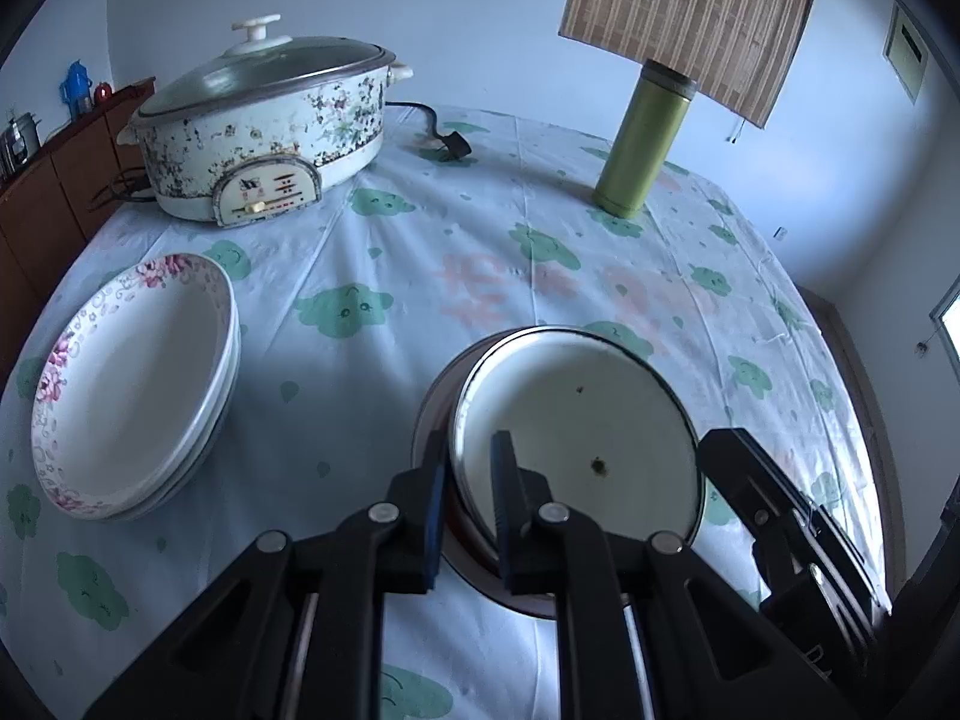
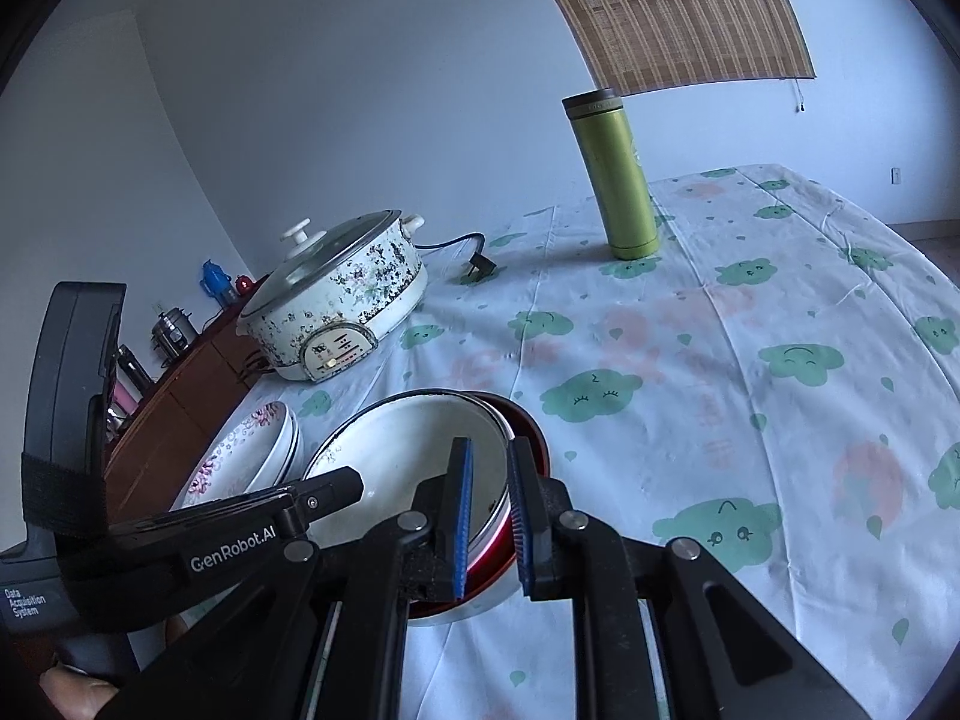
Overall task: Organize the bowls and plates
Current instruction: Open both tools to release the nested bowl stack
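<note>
Left claw (image 1: pixel 468 498): black linkage arms, blue-faced pads, closed onto the near-left rim of the white enamel bowl with a thin dark rim (image 1: pixel 576 426), one pad inside the wall, one outside. Right claw (image 2: pixel 489 510): same build, closed onto the opposite rim of that bowl, inner pad within the white wall, outer pad against the red-sided bowl (image 2: pixel 528 438) in which the white one is nested. Nested pair: on the worktop covered by a pale plastic cloth printed with green clouds (image 1: pixel 540 228), at its near edge. Stack of shallow white plates with pink floral borders (image 1: pixel 135 384): left of the nested bowls, apart from them, on the same cloth. Oval white electric cooking pot with worn floral print and glass lid (image 1: pixel 264 126): beyond the plates, far left of the bowls; black cord and plug (image 1: pixel 450 141) just beside it. Tall green cylindrical flask with a dark cap (image 1: pixel 645 141): upright, well beyond the bowls, toward the right. Brown wooden cabinet (image 1: pixel 66 180): off the worktop, far left. Bamboo slat blind (image 1: pixel 684 18): on the wall behind the flask.
</note>
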Demonstrator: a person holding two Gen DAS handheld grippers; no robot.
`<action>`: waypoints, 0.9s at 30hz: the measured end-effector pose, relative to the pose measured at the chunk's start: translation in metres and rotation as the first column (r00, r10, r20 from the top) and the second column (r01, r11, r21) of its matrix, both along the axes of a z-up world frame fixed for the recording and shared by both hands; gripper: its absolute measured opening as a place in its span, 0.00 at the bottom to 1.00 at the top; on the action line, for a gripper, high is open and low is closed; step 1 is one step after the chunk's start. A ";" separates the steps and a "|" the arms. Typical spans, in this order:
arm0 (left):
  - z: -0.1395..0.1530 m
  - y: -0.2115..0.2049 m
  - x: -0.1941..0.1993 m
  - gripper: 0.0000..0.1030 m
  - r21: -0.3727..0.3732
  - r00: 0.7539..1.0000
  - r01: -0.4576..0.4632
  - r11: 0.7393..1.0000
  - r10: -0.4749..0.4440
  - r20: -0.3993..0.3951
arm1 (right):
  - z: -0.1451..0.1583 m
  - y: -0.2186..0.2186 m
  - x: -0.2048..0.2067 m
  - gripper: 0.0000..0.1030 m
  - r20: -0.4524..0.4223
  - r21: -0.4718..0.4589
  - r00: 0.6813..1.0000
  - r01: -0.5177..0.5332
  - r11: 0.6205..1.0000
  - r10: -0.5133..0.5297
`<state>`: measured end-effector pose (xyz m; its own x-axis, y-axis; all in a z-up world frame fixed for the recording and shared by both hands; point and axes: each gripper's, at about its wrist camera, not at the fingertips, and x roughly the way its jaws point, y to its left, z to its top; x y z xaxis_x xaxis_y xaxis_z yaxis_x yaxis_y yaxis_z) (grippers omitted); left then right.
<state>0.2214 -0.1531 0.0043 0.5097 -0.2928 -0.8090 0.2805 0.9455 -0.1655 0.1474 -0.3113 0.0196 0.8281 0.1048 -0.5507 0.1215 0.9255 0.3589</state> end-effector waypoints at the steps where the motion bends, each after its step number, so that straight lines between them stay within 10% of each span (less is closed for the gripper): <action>1: 0.000 0.000 0.000 0.11 0.005 1.000 -0.001 1.000 0.001 0.001 | 0.000 0.000 0.000 0.15 -0.003 0.000 1.000 -0.002 1.000 0.002; 13: 0.008 -0.013 -0.010 0.18 0.118 0.995 0.015 0.993 -0.027 0.098 | -0.009 0.000 0.004 0.15 -0.029 0.003 1.000 -0.003 1.000 0.003; 19: 0.029 -0.009 -0.021 0.70 0.126 0.969 -0.035 0.991 0.003 0.246 | -0.008 -0.001 0.003 0.15 -0.026 0.010 1.000 0.002 1.000 -0.002; 27: 0.033 0.000 -0.020 0.73 0.094 0.960 -0.061 0.994 0.033 0.277 | -0.008 -0.012 -0.002 0.21 -0.002 0.056 0.999 0.052 0.997 -0.052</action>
